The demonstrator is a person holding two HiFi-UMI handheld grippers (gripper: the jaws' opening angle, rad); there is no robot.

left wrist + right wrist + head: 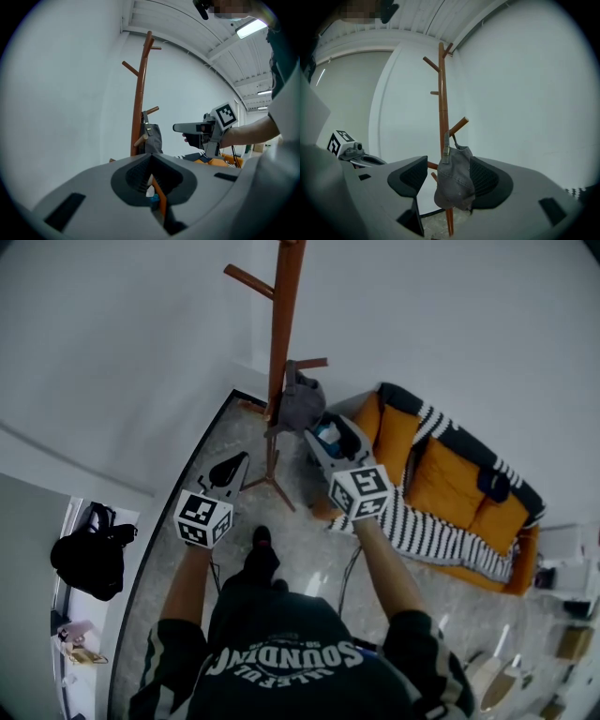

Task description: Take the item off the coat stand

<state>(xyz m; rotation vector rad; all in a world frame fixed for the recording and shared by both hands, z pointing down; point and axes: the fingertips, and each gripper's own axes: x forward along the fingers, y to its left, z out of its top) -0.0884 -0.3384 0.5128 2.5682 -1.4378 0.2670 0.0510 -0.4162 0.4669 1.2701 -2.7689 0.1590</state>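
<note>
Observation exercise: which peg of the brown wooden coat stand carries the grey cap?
The mid-height peg slanting up rightward, holding the grey cloth cap; other pegs are bare.

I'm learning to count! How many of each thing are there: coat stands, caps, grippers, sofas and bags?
Coat stand: 1
Cap: 1
Grippers: 2, the left gripper and the right gripper
Sofa: 1
Bag: 1
Total: 6
</note>
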